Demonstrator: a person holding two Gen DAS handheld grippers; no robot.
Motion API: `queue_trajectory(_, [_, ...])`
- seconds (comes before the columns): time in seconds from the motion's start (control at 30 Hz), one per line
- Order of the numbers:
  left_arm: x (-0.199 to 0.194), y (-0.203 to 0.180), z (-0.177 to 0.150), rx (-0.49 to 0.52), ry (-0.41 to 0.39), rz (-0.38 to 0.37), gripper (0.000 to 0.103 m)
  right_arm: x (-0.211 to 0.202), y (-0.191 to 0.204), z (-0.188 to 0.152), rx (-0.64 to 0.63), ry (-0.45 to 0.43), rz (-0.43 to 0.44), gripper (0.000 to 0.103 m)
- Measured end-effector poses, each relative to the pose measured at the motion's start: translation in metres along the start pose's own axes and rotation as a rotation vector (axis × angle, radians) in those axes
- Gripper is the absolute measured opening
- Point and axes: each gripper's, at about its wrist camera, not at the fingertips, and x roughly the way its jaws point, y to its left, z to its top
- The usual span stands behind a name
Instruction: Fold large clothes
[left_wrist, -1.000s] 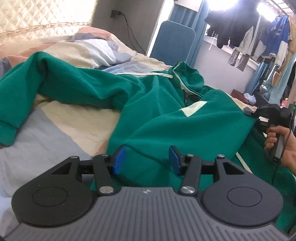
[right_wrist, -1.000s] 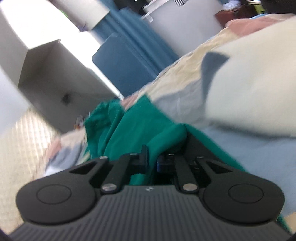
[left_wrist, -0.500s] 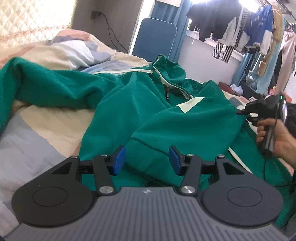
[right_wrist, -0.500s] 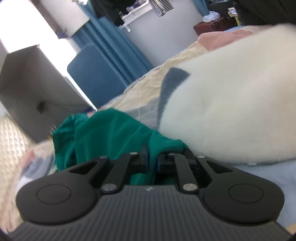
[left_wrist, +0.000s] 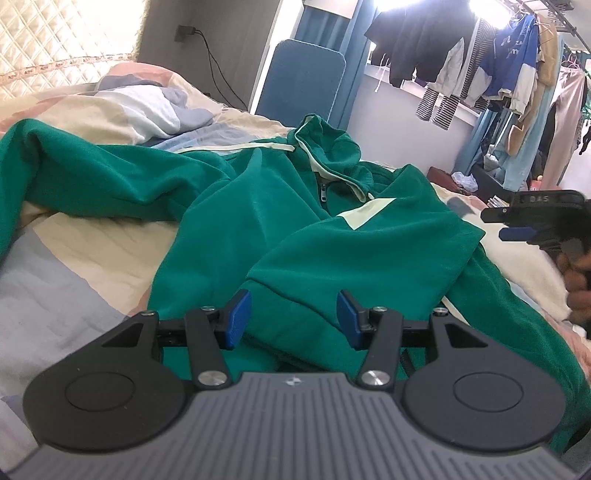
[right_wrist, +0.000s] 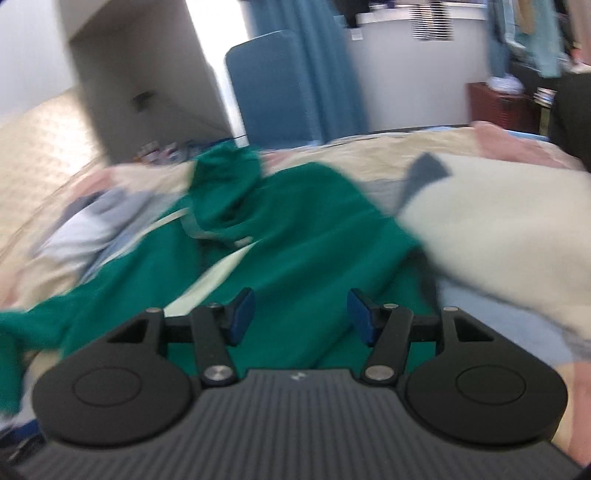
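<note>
Bedroom: patchwork quilt (left_wrist: 85, 258) in cream, grey-blue and pink covers the bed; a blue padded panel (left_wrist: 301, 79) stands at 12 o'clock in my left view, and hung laundry (left_wrist: 480, 62) lines the window at 1 to 2 o'clock.
Green hooded jacket (left_wrist: 332, 236): spread crumpled across the quilt at the centre of both views, zip and cream trim showing, hood bunched at 12 o'clock, one sleeve trailing out to 9 o'clock.
Folded part: a sleeve with a cream stripe lies doubled over the jacket's body, its cuff end just ahead of my left claw.
My left gripper (left_wrist: 293, 317): blue pads apart, hovering over the green cloth, nothing pinched between them.
My right gripper (right_wrist: 301, 319): jaws opening, pads clear of the fabric, green cloth below but none in the gap; its view is blurred.
Right side, seen from the left: that gripper sits at 3 o'clock, beside the jacket's edge, my hand (left_wrist: 578, 280) on its handle.
</note>
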Motion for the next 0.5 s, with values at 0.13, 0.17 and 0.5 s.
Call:
queue_trajectory(0.13, [0.005,0.000,0.000,-0.021,0.014,-0.006,0.057,-0.016,0.040,-0.026,-0.057,0.057,0.072,0.058])
queue_trajectory(0.17, [0.008,0.001,-0.001,-0.028,0.020,-0.006,0.057,-0.018,0.050,-0.034,-0.058,0.069,0.096,0.058])
queue_trajectory(0.5, [0.036,0.004,-0.013,-0.038,0.151,0.041,0.057,0.009,0.105,-0.085,-0.175,0.140,0.161,0.056])
